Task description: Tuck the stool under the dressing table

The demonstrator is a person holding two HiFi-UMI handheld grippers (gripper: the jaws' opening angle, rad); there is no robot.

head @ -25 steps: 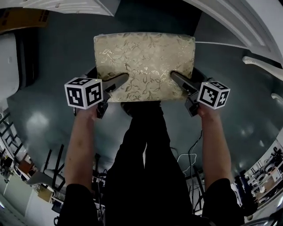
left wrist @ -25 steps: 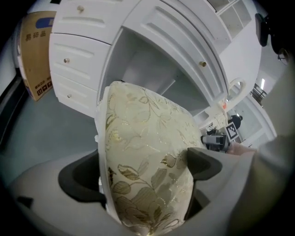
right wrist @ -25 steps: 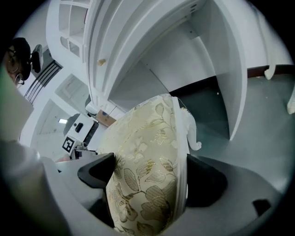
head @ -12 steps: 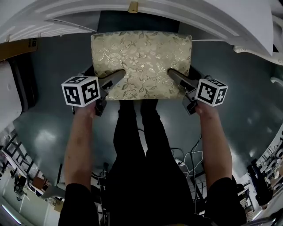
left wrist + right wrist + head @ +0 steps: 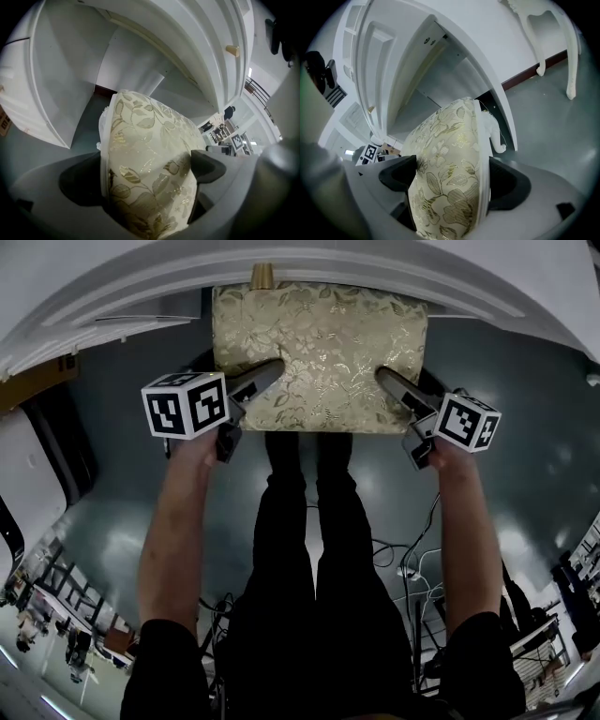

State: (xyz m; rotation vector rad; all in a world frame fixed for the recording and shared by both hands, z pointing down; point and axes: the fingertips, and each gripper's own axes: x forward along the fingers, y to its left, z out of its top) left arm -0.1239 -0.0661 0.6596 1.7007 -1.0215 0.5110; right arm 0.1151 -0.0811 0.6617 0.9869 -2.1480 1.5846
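The stool [image 5: 319, 348] has a cream cushion with a gold leaf pattern. Its far edge lies under the curved white edge of the dressing table [image 5: 394, 268], by a gold knob [image 5: 262, 276]. My left gripper [image 5: 255, 382] is shut on the cushion's near left edge, and my right gripper [image 5: 405, 390] is shut on the near right edge. The left gripper view has the cushion [image 5: 150, 173] pinched between both jaws, with the table's white underside [image 5: 154, 42] ahead. The right gripper view shows the cushion [image 5: 450, 178] clamped likewise, facing the table's opening [image 5: 440, 84].
The floor [image 5: 131, 409] is dark grey-blue. The person's legs [image 5: 309, 549] stand just behind the stool. Cables [image 5: 412, 568] lie on the floor at the right. A white carved furniture leg [image 5: 572, 61] stands to the right in the right gripper view.
The stool has moved forward with both grippers. Its far edge now sits beneath the table's rim, where a second ago it stood apart from it.
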